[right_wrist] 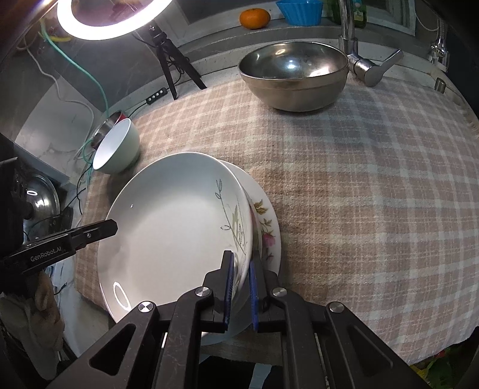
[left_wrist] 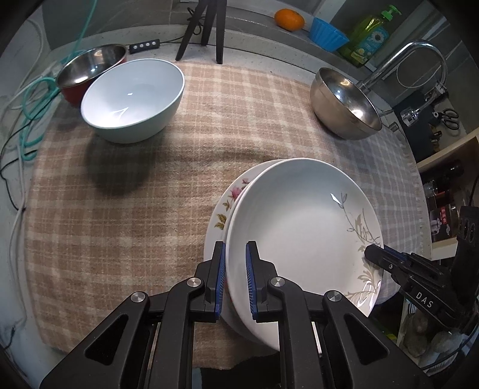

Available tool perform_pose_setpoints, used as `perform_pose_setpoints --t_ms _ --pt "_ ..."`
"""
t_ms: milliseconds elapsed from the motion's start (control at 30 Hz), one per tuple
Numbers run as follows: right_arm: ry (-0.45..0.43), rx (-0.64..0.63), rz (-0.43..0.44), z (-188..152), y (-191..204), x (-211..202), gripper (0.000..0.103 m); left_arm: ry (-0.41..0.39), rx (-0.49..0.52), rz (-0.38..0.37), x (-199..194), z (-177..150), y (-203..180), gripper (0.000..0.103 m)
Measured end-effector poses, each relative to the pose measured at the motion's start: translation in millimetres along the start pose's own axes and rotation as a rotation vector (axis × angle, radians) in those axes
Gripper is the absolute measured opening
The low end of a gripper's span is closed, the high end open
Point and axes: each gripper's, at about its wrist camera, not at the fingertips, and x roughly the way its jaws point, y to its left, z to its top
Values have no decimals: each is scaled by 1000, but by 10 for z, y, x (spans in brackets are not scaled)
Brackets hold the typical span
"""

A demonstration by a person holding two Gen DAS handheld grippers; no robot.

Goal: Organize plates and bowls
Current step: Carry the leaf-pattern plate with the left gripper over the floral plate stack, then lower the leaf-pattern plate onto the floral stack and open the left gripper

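A white plate with a grey leaf pattern (left_wrist: 299, 227) (right_wrist: 173, 227) sits over a flowered plate (left_wrist: 230, 200) (right_wrist: 266, 227) on the plaid cloth. My left gripper (left_wrist: 235, 254) is shut on the leaf plate's left rim. My right gripper (right_wrist: 241, 263) is shut on its opposite rim and shows in the left wrist view (left_wrist: 374, 250). The left gripper shows in the right wrist view (right_wrist: 110, 227). A pale green bowl (left_wrist: 134, 98) (right_wrist: 118, 149) stands far left, touching a red steel bowl (left_wrist: 89, 67) (right_wrist: 107, 125). A steel bowl (left_wrist: 344, 104) (right_wrist: 293, 74) stands at the far right.
A tripod (left_wrist: 206, 27) (right_wrist: 170, 62) and its ring light (right_wrist: 110, 18) stand at the back. An orange (left_wrist: 289, 19), a blue cup (left_wrist: 327, 34) and a soap bottle (left_wrist: 371, 36) sit on the ledge. A faucet (left_wrist: 419, 59) (right_wrist: 359, 54) is behind the steel bowl. Cables (left_wrist: 30, 113) lie left.
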Motion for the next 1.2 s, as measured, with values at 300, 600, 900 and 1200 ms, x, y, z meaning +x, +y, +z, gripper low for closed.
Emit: perform_pose_setpoints --t_ms 300,600,900,1200 --pt "14 -17 -14 -15 15 55 9 12 -6 3 43 -11 6 11" --pt "21 -57 -35 -7 27 59 10 19 5 11 63 -2 -21 11" --pt "37 -117 -63 -22 75 102 13 18 10 21 69 7 -27 11" --pt "41 -120 -54 -10 64 92 13 22 1 26 72 8 -13 11"
